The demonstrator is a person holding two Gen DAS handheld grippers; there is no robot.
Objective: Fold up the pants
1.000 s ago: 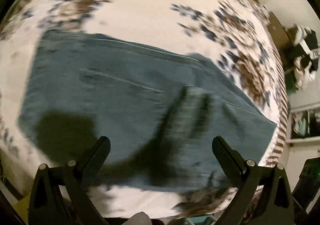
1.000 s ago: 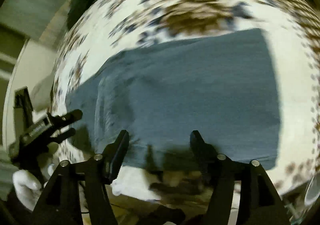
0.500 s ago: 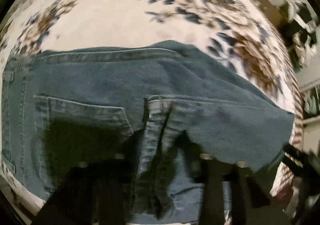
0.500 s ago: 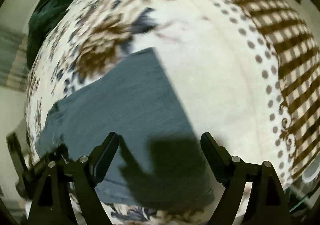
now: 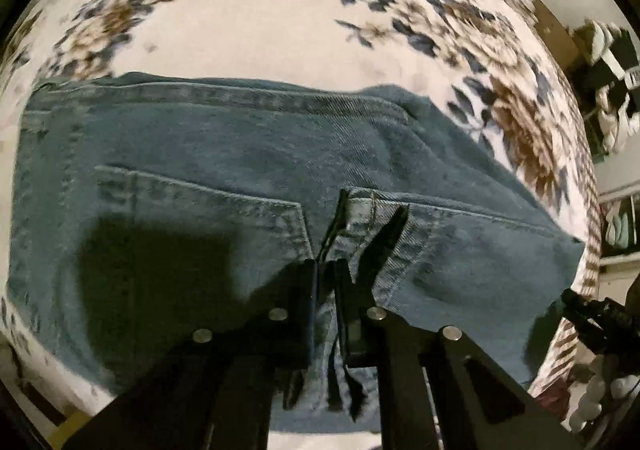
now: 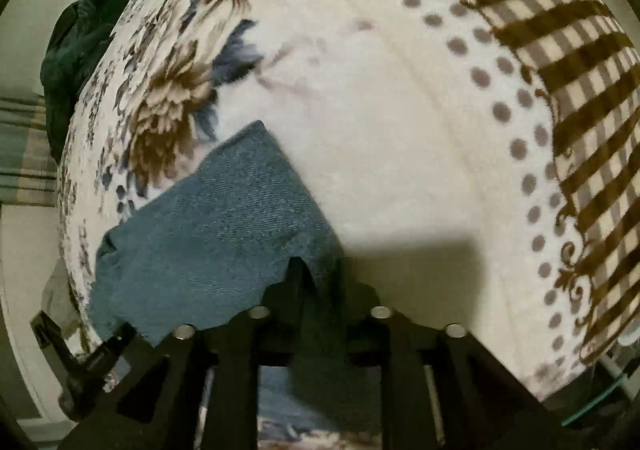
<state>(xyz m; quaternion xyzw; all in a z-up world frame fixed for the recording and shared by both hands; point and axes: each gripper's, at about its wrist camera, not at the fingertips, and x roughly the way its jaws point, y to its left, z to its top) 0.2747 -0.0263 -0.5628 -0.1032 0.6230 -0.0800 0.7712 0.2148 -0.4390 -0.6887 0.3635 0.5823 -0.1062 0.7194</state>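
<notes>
Blue denim pants (image 5: 248, 153) lie flat on a floral blanket (image 5: 260, 9), back pocket and waistband seams showing. My left gripper (image 5: 326, 270) is shut on the pants' near edge, next to the pocket corner. In the right wrist view the pants (image 6: 224, 217) show as a folded blue panel reaching toward the blanket's middle. My right gripper (image 6: 320, 270) is shut on the near corner of the pants. The cloth between both jaws is partly hidden by the fingers.
The blanket (image 6: 400, 109) has a dotted band and a brown checked border (image 6: 560, 49) on the right. A dark green garment (image 6: 80, 29) lies at the far left edge. Shelves and clutter (image 5: 612, 61) stand beyond the bed's right side.
Both grippers were open above the pants a second ago. They have come down to the near edge and closed on the denim, the right one at the corner.
</notes>
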